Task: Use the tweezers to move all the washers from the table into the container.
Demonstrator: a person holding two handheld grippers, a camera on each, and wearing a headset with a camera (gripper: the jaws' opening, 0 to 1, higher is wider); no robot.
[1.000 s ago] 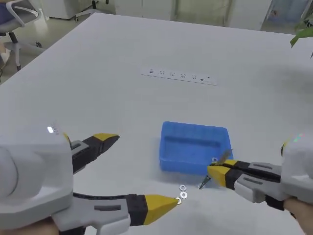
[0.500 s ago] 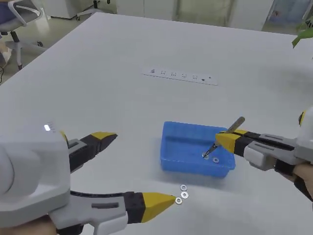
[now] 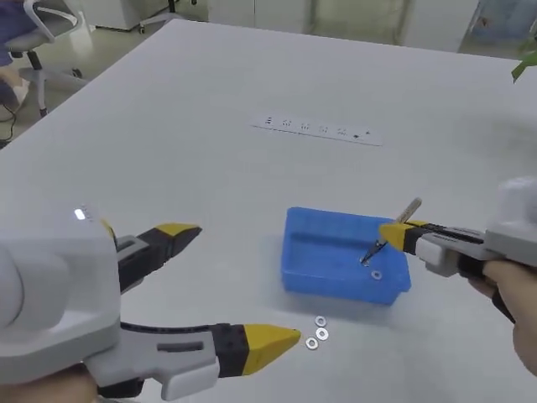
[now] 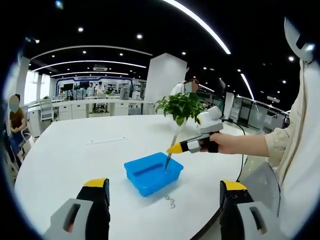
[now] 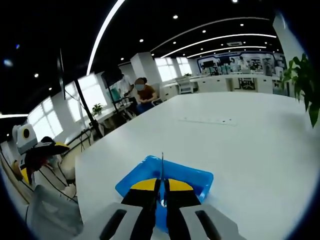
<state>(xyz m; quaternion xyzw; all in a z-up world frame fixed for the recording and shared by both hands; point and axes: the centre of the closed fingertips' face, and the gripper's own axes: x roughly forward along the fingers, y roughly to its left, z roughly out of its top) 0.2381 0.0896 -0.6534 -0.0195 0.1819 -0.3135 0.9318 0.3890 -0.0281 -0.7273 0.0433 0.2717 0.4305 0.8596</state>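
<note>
A blue container (image 3: pixel 312 252) (image 4: pixel 145 176) (image 5: pixel 201 176) sits on the white table. One washer (image 3: pixel 377 274) lies inside it near the right wall. Three washers (image 3: pixel 318 332) (image 4: pixel 171 202) lie on the table just in front of it. My right gripper (image 3: pixel 388 234) (image 4: pixel 174 148) (image 5: pixel 161 186) is shut on thin metal tweezers (image 3: pixel 373 251) (image 4: pixel 169 159) (image 5: pixel 162 166). Their tips point down into the container's right half. Whether the tips hold a washer is too small to tell. My left gripper (image 3: pixel 237 284) (image 4: pixel 163 192) stands open, low at the front left, with nothing between its jaws.
A white power strip (image 3: pixel 316 131) (image 5: pixel 206 120) lies flat on the table beyond the container. A potted plant (image 4: pixel 181 106) stands at the table's far right edge. Office chairs (image 3: pixel 42 38) stand off the table's left corner.
My right gripper has lifted the tweezers from the table beside the loose washers and carried them back over the container. The left gripper has stayed put.
</note>
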